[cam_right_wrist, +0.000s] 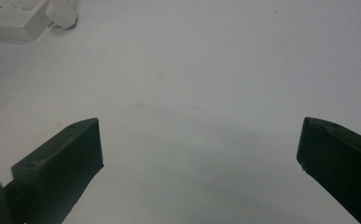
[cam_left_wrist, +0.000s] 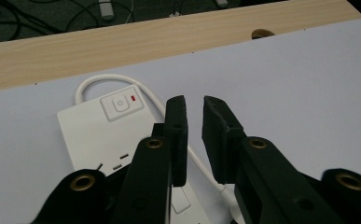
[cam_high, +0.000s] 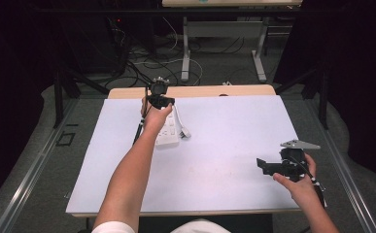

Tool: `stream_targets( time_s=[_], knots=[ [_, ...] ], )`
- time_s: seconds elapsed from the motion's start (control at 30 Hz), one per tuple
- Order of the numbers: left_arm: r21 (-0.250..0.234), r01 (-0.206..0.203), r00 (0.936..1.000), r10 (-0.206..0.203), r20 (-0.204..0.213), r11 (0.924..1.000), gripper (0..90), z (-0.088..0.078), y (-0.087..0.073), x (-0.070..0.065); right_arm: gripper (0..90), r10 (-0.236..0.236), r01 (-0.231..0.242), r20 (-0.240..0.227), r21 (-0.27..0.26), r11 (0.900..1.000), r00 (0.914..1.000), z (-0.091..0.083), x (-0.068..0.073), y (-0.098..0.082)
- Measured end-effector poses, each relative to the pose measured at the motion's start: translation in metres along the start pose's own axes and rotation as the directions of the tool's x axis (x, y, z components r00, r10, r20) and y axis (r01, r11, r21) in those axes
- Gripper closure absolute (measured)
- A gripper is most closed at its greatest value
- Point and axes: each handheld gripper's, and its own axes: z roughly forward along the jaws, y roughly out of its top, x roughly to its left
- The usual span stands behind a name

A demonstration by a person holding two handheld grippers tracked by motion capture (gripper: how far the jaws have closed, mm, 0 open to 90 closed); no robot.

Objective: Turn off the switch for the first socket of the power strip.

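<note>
A white power strip point(cam_high: 167, 132) lies on the white sheet point(cam_high: 224, 145) at the far left, its white cable point(cam_left_wrist: 94, 81) looping round its end. In the left gripper view its switch point(cam_left_wrist: 121, 103) shows a small red light beside it. My left gripper point(cam_high: 160, 101) hovers over the strip's far end. Its jaws point(cam_left_wrist: 194, 105) stand nearly together with a narrow gap and nothing between them. My right gripper point(cam_high: 262, 165) is held near the sheet's right front, jaws wide open point(cam_right_wrist: 199, 140) over bare sheet. The strip point(cam_right_wrist: 15, 18) sits far off in its view.
A white plug point(cam_high: 184, 132) lies just right of the strip. The table's wooden far edge point(cam_high: 200, 91) has a cable hole point(cam_left_wrist: 262, 33). Beyond it are a desk frame point(cam_high: 222, 43) and loose cables on the floor. Dark curtains flank both sides.
</note>
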Motion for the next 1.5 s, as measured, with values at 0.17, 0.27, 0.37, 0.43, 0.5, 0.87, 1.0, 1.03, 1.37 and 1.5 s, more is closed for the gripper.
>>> stream_targets(
  time_s=[0.17,0.27,0.37,0.43,0.5,0.87,1.0,1.03,1.37,1.5],
  knots=[
    [0.013,0.001,0.9998,-0.001,-0.020,0.9999,85.1,0.004,-0.001,0.001,0.0,0.003,-0.003,0.000,0.005,1.000,1.0000,0.001,0.000,-0.001],
    [0.025,0.005,0.9998,-0.004,-0.017,0.9997,87.4,0.007,-0.002,0.002,0.0,0.004,-0.004,-0.001,0.007,1.000,1.0000,0.001,0.000,-0.001],
    [0.032,0.007,0.9998,-0.007,-0.017,0.9995,89.3,0.010,-0.003,0.002,0.0,0.004,-0.004,-0.001,0.007,1.000,1.0000,0.001,0.000,-0.001],
    [0.036,0.016,0.9998,-0.015,-0.012,0.9992,89.4,0.013,-0.003,0.003,0.0,-0.001,0.001,0.002,0.004,1.000,1.0000,0.001,0.000,-0.001],
    [0.044,0.014,0.9999,-0.014,-0.007,0.9989,89.6,0.015,-0.004,0.003,0.0,0.002,-0.002,0.002,0.005,1.000,1.0000,0.001,0.000,-0.001],
    [0.083,0.018,0.9998,-0.017,-0.004,0.9964,89.9,0.026,-0.006,0.009,0.0,-0.001,0.001,0.001,0.003,1.000,1.0000,0.003,0.001,-0.002],
    [0.104,0.033,0.9994,-0.032,-0.011,0.9940,89.9,0.031,-0.008,0.011,0.0,0.005,-0.004,-0.004,0.010,1.000,1.0000,0.002,0.000,-0.002],
    [0.108,0.033,0.9994,-0.033,-0.009,0.9936,89.9,0.032,-0.008,0.012,0.0,0.004,-0.004,-0.006,0.011,1.000,1.0000,0.002,0.000,-0.002],
    [0.153,0.096,0.9952,-0.093,-0.032,0.9836,89.9,0.045,-0.012,0.023,0.0,0.006,-0.006,-0.005,0.012,1.000,1.0000,0.004,0.000,-0.002],
    [0.171,0.119,0.9929,-0.115,-0.032,0.9780,90.0,0.049,-0.013,0.026,0.0,0.009,-0.009,-0.007,0.016,1.000,0.9999,0.004,0.000,-0.002]
  ],
)
